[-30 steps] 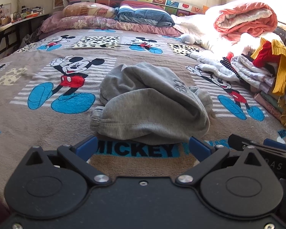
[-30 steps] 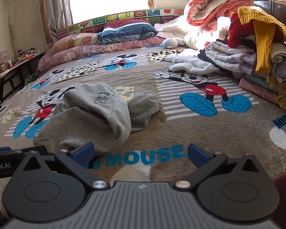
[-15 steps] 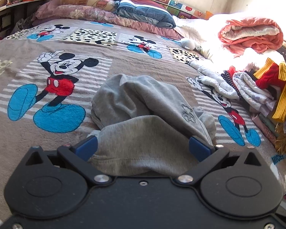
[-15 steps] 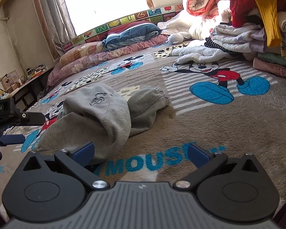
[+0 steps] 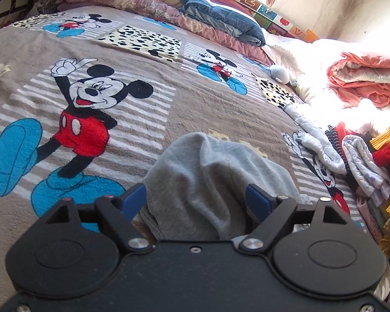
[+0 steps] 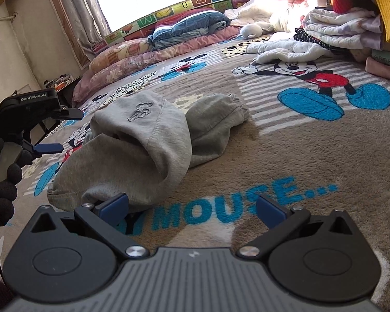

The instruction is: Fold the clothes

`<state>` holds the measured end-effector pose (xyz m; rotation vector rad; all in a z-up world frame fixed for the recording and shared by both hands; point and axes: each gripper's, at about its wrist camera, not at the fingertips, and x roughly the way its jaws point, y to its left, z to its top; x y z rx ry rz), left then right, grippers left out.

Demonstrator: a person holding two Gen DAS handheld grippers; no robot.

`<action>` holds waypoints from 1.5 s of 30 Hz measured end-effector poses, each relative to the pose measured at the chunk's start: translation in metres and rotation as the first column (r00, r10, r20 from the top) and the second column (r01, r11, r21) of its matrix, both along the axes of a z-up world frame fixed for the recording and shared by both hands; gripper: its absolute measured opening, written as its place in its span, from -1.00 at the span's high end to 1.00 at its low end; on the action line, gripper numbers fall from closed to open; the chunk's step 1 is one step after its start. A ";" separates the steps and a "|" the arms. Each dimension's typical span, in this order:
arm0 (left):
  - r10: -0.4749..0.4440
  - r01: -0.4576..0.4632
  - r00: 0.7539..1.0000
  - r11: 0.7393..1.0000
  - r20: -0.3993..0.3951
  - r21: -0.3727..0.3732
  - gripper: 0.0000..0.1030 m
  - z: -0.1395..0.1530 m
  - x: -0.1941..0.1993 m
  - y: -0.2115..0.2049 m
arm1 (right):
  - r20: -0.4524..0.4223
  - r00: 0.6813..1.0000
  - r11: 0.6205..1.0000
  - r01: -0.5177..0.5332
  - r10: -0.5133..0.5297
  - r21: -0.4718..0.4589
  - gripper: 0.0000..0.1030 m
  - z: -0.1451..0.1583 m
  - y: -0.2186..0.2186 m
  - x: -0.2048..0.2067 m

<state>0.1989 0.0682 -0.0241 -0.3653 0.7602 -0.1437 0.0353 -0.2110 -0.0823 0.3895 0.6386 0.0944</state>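
Sweatpants (image 5: 215, 182), grey, with a small stitched emblem, heaped loosely near the front edge of the bed on the Mickey Mouse blanket (image 5: 195, 104). One leg doubled over the other, one cuffed end trailing off toward the clothes pile (image 6: 338, 20). Not flat, and no clean crease anywhere.

Left tool (image 5: 196, 199) spread wide. From its own camera, framing the upper bulge of the cloth between both blue pads. From the right camera, hanging just beside the heap and above the bed, apart from the fabric. Nothing pinched.

Right tool (image 6: 192, 206) also spread wide and low over the blanket. One pad right at the near hem, the other over the blue lettering. Holding nothing.

Judged from the lie of the cloth, most likely a grasp to open the heap out:
- Take a single layer at an edge, waistband or cuff, rather than the thick middle, or the whole bundle comes up.
- Set the two grips well apart on the same edge.
- Close fully before lifting, since fleece slips.
- Draw outward and lay flat, clear of the clothes pile.
- Check that the blanket's pile is not caught between the pads.
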 end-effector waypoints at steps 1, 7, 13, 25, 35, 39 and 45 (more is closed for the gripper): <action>0.001 -0.001 1.000 1.000 -0.007 0.001 -0.48 -0.003 0.005 0.001 | 0.003 1.000 1.000 0.000 0.000 0.007 -1.00 0.000 0.000 0.001; 0.009 -0.009 1.000 1.000 -0.021 -0.011 -0.37 -0.015 0.031 0.008 | 0.013 1.000 0.998 -0.026 0.025 0.050 -1.00 0.001 0.000 0.020; 0.003 -0.004 0.999 1.000 -0.043 -0.017 -0.09 -0.023 0.052 0.009 | 0.043 0.998 0.995 -0.048 0.044 0.092 -0.90 0.000 0.004 0.035; -0.186 0.185 0.976 0.983 0.115 0.018 0.97 0.009 0.003 -0.024 | 0.010 0.999 0.983 -0.051 0.050 0.176 -0.67 -0.004 0.002 0.034; -0.401 0.390 0.910 0.914 0.110 0.110 0.99 0.010 -0.119 -0.053 | -0.011 0.998 0.947 0.059 -0.058 0.315 -0.68 -0.006 -0.028 0.030; -0.415 0.404 0.908 0.903 0.053 0.149 0.99 -0.007 -0.146 -0.065 | -0.018 0.997 0.943 0.076 -0.075 0.323 -0.68 -0.008 -0.031 0.029; -0.326 0.320 0.945 0.939 0.031 0.126 0.16 0.004 -0.130 -0.055 | -0.012 0.998 0.948 0.056 -0.055 0.313 -0.68 -0.006 -0.027 0.026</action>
